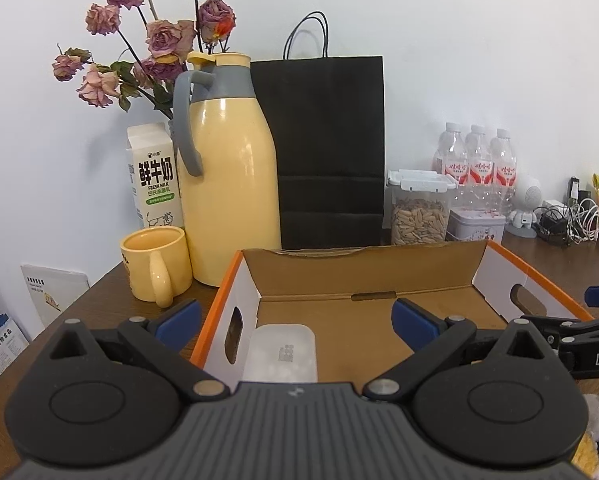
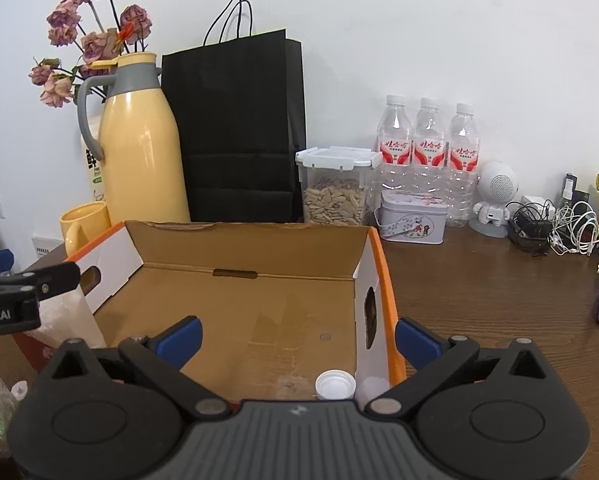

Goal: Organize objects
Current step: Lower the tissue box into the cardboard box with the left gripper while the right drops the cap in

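It was a lived-in home or small office corner: a dark wooden desk (image 2: pixel 479 280) pushed against a plain white wall. A yellow thermos jug (image 1: pixel 229 168) stood at the back, with dried roses (image 1: pixel 167 38) behind it, a fresh milk carton (image 1: pixel 153 178) to its left and a matching yellow mug (image 1: pixel 157 262) in front. Right of the jug came a black paper bag (image 2: pixel 239 128), a jar of seeds (image 2: pixel 335 186), three water bottles (image 2: pixel 427 148), a small robot-shaped speaker (image 2: pixel 495 196) and tangled charger cables (image 2: pixel 555 228).
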